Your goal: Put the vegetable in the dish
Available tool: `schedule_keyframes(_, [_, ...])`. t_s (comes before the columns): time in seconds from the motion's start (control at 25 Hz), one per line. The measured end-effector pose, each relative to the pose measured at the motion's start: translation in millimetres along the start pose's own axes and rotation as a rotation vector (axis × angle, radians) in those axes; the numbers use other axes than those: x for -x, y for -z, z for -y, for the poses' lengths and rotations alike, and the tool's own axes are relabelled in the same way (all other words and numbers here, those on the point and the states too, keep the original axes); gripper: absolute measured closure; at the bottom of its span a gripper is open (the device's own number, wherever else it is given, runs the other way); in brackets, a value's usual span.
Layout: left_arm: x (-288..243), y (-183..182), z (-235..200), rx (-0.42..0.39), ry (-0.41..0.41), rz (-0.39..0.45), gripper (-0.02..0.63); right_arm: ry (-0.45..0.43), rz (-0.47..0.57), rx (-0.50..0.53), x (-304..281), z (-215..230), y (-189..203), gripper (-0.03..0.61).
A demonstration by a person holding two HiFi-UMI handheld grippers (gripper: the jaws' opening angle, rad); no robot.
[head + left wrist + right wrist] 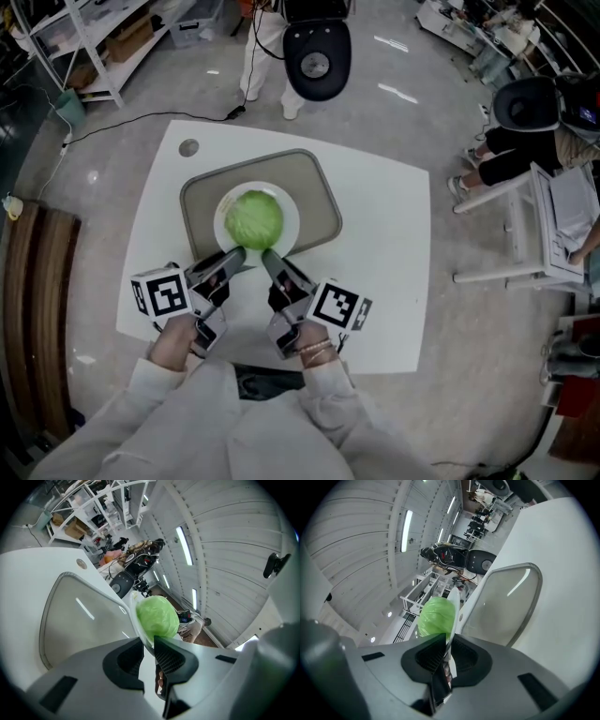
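- Location: the cabbage [254, 217] sits in the middle of the plate [289, 228], and the plate is over the tray [319, 202] on the counter [384, 244]. The vegetable is therefore already in the dish.
- Left hand-held gripper [239, 255]: clenched on the plate's near rim, to the left, with the thin white edge running between the jaws in the left gripper view.
- Right hand-held gripper [269, 257]: likewise clamped on the near rim, just beside the left one, with the rim edge-on between its jaws.
- Contact: I cannot tell whether the plate rests on the tray or is lifted off it.
- Cabbage, as judged: a firm, dense round head, fairly heavy for what it is, with smooth outer leaves. It has no flat seat, so it is liable to roll if the plate tips.
- Plate, as judged: stiff, glazed, slick under the pads and breakable. It will not flex to warn of a slip.
- Hold, as judged: the rim is the only place to take it. Both grips are on the near side and the load lies beyond them, so the far edge will tend to dip.
- Recommendation: keep the plate level, the clamps firm and the two grippers moving together.
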State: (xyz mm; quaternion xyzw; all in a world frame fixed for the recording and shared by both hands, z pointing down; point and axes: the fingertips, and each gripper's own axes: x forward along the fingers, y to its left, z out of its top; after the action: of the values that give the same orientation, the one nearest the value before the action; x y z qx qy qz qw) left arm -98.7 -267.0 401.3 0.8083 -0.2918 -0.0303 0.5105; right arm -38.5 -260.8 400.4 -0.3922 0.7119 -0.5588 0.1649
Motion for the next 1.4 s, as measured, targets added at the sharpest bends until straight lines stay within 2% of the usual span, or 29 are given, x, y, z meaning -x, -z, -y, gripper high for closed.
schedule_keyframes(0.52, [-29.4, -4.7, -5.9, 0.021, -0.008, 0.025, 0.548, 0.014, -0.048, -0.018, -8.1, 21.6, -21.3, 0.538])
schedule_keyframes(0.68, [-36.8, -5.7, -15.9, 0.026, -0.03, 0.024, 0.548, 0.041, -0.065, -0.013, -12.2, 35.1, -25.4, 0.538])
schedule_keyframes(0.92, [-50.7, -10.8, -33.6, 0.057, -0.036, 0.03, 0.548, 0.03, -0.079, -0.051, -31.1, 49.5, -30.1, 0.538])
schedule_keyframes(1.08, [-57.3, -12.5, -50.0, 0.059, -0.074, 0.024, 0.548, 0.046, -0.089, -0.064, -40.9, 63.5, -31.8, 0.537])
schedule_keyframes(1.4, [-71.1, -9.3, -71.5, 0.094, -0.076, 0.001, 0.548, 0.079, -0.109, -0.099, -53.7, 87.9, -31.6, 0.537])
